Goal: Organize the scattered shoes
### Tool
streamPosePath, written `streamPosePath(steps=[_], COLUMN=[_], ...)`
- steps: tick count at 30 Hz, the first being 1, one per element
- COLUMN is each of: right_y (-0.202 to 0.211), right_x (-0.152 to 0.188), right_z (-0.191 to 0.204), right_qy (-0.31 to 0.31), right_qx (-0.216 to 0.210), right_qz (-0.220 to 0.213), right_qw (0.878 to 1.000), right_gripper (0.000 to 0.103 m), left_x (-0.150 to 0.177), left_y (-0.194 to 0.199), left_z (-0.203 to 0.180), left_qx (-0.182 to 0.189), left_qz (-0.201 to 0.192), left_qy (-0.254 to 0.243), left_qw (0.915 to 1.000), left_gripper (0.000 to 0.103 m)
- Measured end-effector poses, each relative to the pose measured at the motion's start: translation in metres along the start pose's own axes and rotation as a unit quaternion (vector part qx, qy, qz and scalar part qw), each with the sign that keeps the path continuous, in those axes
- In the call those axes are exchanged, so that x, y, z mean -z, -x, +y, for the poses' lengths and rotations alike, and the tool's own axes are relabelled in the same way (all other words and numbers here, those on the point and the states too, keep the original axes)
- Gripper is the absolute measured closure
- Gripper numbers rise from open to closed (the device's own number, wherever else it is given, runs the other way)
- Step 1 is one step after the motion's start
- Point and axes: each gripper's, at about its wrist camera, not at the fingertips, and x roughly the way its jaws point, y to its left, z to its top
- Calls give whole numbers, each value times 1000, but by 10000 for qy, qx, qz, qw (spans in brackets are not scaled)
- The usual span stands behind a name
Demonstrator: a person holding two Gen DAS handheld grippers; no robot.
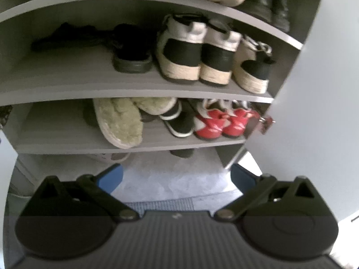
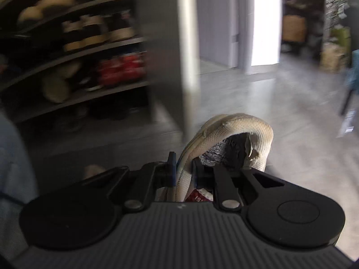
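The right gripper clamps a cream shoe by its collar. The left gripper hangs released, empty, facing the shoe rack.

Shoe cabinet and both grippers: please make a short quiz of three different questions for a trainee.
1. True or false: the left gripper is open and holds nothing.
2. What is the right gripper shut on?
A. a red shoe
B. a cream mesh shoe
C. a black slipper
3. On the shelf with the red shoes, what lies to their left?

Key
1. True.
2. B, the cream mesh shoe, pinched at its collar.
3. A black and white shoe, then the furry cream slippers further left.
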Motion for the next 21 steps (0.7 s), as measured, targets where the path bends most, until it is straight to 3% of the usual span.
streamPosePath(steps=[3, 7, 12, 18, 21], right_y=[-20, -42, -65, -79, -83], right_x=[-9, -25, -60, -99, -104], right_z=[18, 40, 58, 103, 131], right_qy=[165, 456, 575, 956, 1122], right_qx=[-505, -977, -1576, -2644, -3154], right_qz=[91, 47, -52, -16, 188], right_qw=[9985, 9942, 9858, 9597, 9421], right_gripper=[87, 87, 86, 86, 87], left_x=[-2, -3, -13, -13, 9], left_y=[-3, 4, 15, -8, -31], left_z=[5, 4, 4, 24, 58], left_qx=[-38, -215, -675, -979, -1086], left_qz=[61, -132, -795, -962, -938], left_qy=[110, -126, -833, -1483, -1150], left_qw=[9999, 9996, 9910, 9794, 9830], left_gripper=[0, 0, 0, 0, 0])
